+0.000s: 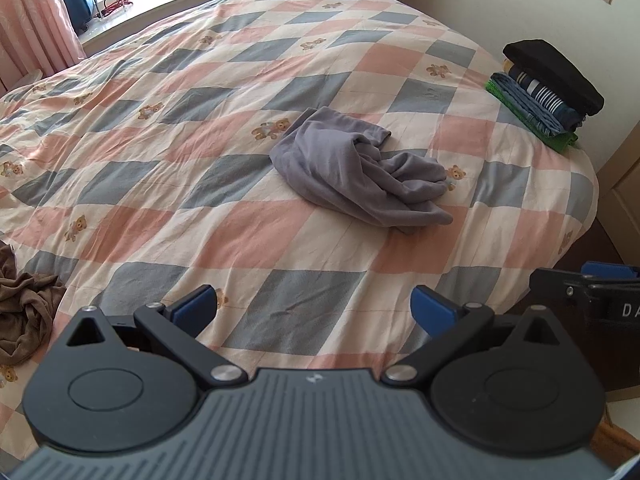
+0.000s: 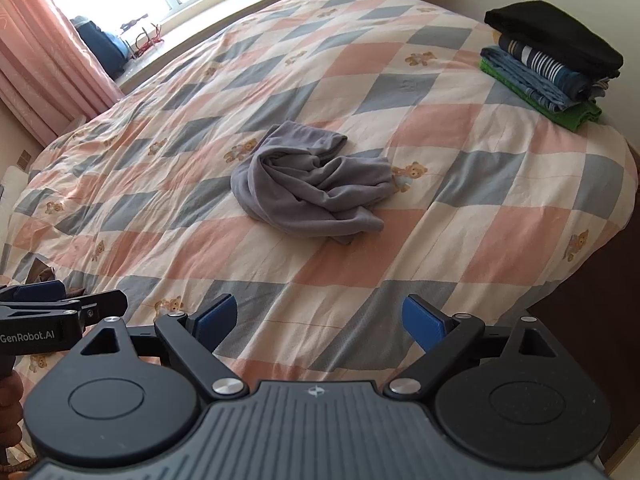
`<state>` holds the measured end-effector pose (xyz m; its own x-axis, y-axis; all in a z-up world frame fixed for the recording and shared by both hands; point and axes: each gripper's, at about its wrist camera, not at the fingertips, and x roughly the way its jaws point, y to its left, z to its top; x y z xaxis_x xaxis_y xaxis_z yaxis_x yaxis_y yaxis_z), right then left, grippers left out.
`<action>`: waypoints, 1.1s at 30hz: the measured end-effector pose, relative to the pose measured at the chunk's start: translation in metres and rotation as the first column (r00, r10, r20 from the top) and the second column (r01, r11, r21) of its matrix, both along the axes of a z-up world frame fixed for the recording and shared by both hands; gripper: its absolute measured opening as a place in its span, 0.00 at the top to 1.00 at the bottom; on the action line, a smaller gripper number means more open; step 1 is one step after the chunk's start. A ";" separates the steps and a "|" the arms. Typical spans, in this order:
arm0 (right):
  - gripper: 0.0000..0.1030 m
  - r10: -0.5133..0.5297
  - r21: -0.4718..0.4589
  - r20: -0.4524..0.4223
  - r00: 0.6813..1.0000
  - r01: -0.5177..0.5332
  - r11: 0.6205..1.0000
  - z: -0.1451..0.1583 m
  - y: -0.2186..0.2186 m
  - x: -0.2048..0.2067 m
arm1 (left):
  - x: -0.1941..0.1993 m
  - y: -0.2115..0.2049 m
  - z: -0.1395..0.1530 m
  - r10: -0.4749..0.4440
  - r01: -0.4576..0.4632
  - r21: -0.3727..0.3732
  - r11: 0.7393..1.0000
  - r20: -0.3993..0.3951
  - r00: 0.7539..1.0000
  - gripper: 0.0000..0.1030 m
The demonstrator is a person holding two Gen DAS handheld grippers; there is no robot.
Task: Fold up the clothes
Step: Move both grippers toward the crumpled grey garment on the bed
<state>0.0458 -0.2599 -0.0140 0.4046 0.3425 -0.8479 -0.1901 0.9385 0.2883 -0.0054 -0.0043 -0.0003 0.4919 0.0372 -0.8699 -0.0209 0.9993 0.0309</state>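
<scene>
A crumpled grey garment (image 1: 360,172) lies in a heap on the checked bedspread (image 1: 160,184); it also shows in the right wrist view (image 2: 312,188). My left gripper (image 1: 314,308) is open and empty, held above the bed's near edge, well short of the garment. My right gripper (image 2: 320,320) is open and empty too, beside the left one and equally far from the garment. A stack of folded clothes (image 1: 548,88) with a black piece on top sits at the bed's far right corner, also in the right wrist view (image 2: 552,64).
A crumpled brown garment (image 1: 24,312) lies at the bed's left edge. Pink curtains (image 2: 44,60) and a window sill with bags (image 2: 100,48) stand behind the bed. A wall (image 1: 520,0) runs along the right side.
</scene>
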 end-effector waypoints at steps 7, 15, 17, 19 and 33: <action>0.10 0.004 -0.009 -0.004 1.000 -0.004 1.000 0.002 0.004 -0.001 | -0.012 -0.005 0.000 0.000 0.000 -0.021 1.000 -0.002 1.000 0.01; 0.10 -0.006 -0.030 0.005 1.000 0.006 1.000 -0.004 0.011 -0.008 | -0.010 0.011 -0.007 -0.023 0.023 -0.030 0.999 -0.016 1.000 0.01; 0.10 -0.013 -0.035 0.006 1.000 0.013 0.999 -0.004 0.011 -0.007 | -0.011 0.011 -0.008 -0.029 0.028 -0.029 0.999 -0.015 0.999 0.01; 0.10 -0.019 -0.040 0.008 1.000 0.019 0.999 -0.006 0.012 -0.006 | -0.012 0.012 -0.008 -0.034 0.034 -0.027 0.999 -0.014 0.999 0.01; 0.10 0.011 -0.058 0.039 0.999 -0.008 0.998 -0.009 0.024 0.006 | -0.002 0.015 -0.008 -0.035 0.034 -0.038 0.999 -0.015 0.999 0.01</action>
<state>0.0514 -0.2356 -0.0234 0.4346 0.2975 -0.8501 -0.2091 0.9514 0.2260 -0.0079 0.0106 -0.0083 0.4785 -0.0122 -0.8780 0.0136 0.9999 -0.0065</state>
